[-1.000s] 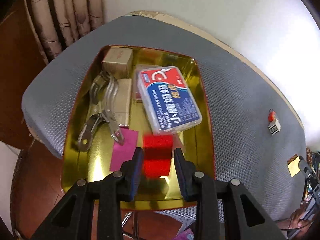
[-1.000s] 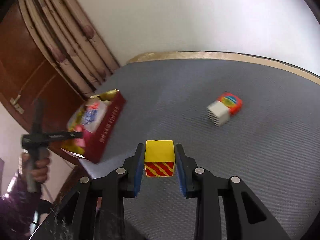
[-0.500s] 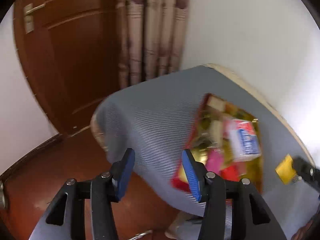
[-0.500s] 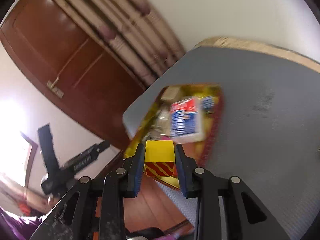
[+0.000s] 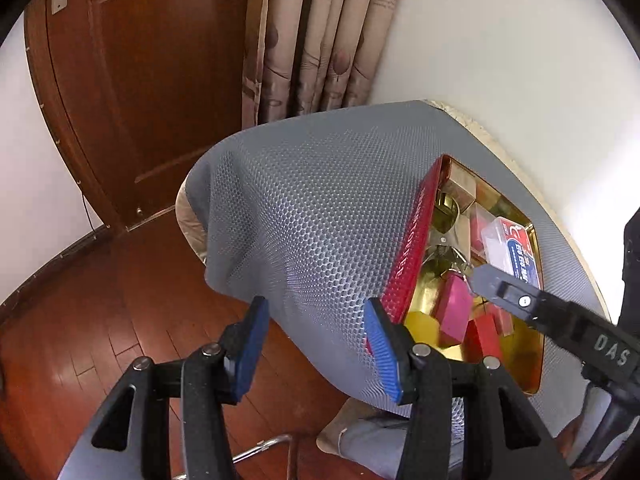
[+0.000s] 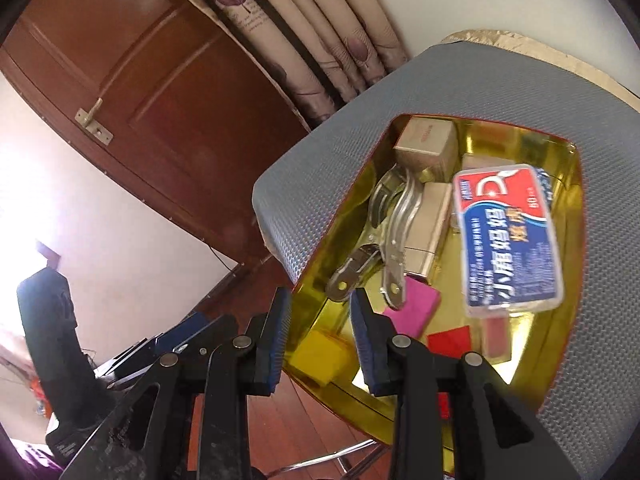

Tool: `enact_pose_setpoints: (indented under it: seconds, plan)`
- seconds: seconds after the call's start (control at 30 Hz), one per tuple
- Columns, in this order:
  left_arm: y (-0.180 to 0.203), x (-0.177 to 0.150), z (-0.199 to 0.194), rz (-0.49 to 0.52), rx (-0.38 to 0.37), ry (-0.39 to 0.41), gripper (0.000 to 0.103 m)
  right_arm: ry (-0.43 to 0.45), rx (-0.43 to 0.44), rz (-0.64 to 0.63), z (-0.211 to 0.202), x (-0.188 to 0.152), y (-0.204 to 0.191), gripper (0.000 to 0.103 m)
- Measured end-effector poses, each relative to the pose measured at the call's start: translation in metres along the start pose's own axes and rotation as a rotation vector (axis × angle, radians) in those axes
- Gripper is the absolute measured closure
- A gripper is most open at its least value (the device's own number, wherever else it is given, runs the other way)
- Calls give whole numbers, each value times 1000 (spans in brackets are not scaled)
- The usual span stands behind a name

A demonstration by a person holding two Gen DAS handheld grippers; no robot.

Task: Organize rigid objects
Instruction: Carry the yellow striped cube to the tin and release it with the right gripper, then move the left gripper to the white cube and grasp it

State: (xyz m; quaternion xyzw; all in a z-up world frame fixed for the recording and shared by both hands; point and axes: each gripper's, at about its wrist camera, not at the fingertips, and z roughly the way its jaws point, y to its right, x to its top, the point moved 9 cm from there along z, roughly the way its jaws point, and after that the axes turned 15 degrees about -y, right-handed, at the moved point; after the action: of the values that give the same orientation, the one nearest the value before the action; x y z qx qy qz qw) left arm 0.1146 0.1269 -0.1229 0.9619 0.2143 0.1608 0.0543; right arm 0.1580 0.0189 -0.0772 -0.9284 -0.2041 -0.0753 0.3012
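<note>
Right wrist view: yellow block lies in tray beneath the right tool.

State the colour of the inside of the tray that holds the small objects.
Shiny gold inside the tray, with a red outer wall; the right wrist view shows it best.

left gripper angled downward, jaws parted and empty, right gripper angled downward, jaws narrowly parted, nothing gripped between pads
</note>
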Motion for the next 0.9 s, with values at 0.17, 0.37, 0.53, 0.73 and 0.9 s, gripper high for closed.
enact_pose_setpoints:
  seconds: [0.17, 0.37, 0.53, 0.73, 0.9]
  plan:
    - [-1, -3, -1, -1, -11, -11, 53, 69, -28, -39, -23, -4, -5, 64]
    - [14, -8, -5, 66, -2, 3, 53, 236, -104, 78, -96, -51, 55, 26]
    - [64, -27, -19, 274, -28, 46, 53, 311, -457, 304, -172, -145, 183, 12]
    - [177, -74, -39, 600, -96, 71, 53, 243, -810, 556, -249, -278, 321, 12]
    - [311, -112, -38, 903, -182, 88, 50, 246, -882, 663, -278, -342, 374, 4]
